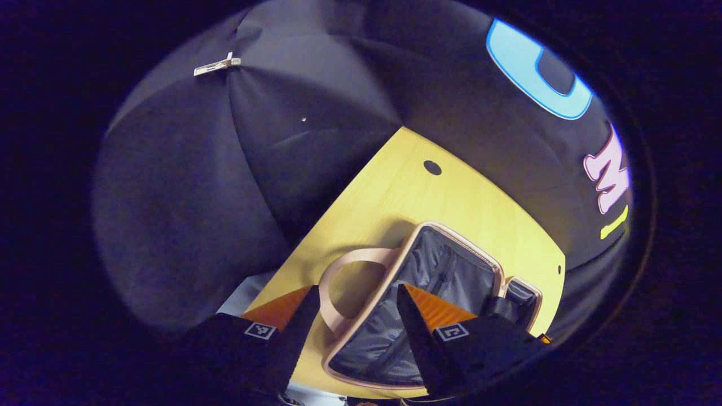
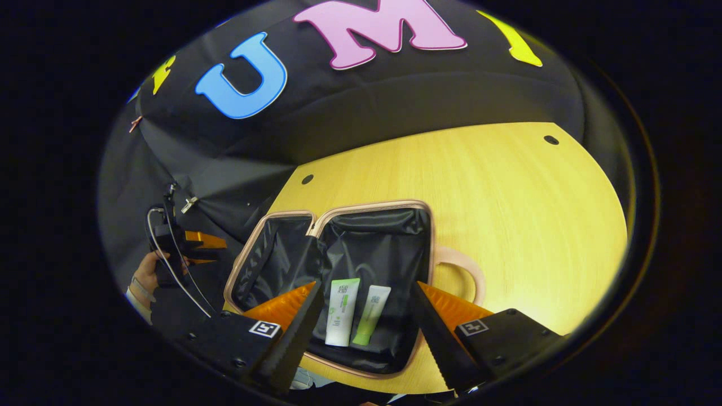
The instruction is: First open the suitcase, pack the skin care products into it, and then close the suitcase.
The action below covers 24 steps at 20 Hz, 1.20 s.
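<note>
The pink suitcase [image 2: 369, 206] lies open on the yellow table [image 2: 496, 186], its dark lining showing and its handle [image 2: 465, 265] to the right. Two skin care tubes lie side by side inside: a white and green tube [image 2: 342, 311] and a paler green tube [image 2: 371, 314]. My right gripper [image 2: 364, 327] hangs open above them with nothing between its fingers. In the left gripper view the suitcase [image 1: 445, 270] and its handle [image 1: 338, 282] lie below my open left gripper [image 1: 352, 330], which is empty. The left gripper [image 2: 194, 245], held by a hand [image 2: 148, 273], also appears far left in the right gripper view.
Black booth cloth surrounds the table on the far sides. The table [image 1: 406, 192] has small dark holes [image 1: 432, 167] near its back edge. Bare wood stretches right of the suitcase in the right gripper view.
</note>
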Motion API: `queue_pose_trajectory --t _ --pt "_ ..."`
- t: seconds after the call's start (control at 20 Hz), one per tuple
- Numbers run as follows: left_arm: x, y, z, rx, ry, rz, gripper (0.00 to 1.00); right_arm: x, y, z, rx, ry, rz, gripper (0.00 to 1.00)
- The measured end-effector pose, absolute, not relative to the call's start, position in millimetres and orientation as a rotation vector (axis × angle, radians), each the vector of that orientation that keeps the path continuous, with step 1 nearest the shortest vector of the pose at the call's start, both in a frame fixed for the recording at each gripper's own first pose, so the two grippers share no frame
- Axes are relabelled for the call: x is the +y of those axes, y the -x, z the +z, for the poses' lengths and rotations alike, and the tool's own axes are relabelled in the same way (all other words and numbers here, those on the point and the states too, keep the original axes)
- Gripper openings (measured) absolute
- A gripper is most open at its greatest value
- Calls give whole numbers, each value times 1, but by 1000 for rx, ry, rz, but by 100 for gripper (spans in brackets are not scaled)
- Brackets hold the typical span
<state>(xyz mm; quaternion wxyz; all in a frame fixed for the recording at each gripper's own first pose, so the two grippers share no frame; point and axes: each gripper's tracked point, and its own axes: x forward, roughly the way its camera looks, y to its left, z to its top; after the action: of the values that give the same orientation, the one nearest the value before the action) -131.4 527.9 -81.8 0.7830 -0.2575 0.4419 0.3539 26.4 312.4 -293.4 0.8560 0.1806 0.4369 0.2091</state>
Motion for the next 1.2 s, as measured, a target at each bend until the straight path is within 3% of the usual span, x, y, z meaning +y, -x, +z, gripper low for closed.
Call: queue_pose_trajectory --t 0.25,0.4,0.45,0.55,0.8,1.2 --pt "542 141 -146 1091 656 825 87 289 -23 -297 938 -339 406 97" --pt "551 151 -174 1170 581 830 87 284 -25 -296 942 -341 395 97" --pt "553 155 -169 1200 520 834 73 286 -25 -294 936 -349 397 97" --pt "552 140 -171 1206 444 784 18 284 -27 -295 922 -353 407 97" --pt "531 129 -132 1105 493 703 14 284 -28 -289 889 -347 436 97" --pt "493 99 -14 946 200 624 10 259 -31 -284 844 -367 464 98"
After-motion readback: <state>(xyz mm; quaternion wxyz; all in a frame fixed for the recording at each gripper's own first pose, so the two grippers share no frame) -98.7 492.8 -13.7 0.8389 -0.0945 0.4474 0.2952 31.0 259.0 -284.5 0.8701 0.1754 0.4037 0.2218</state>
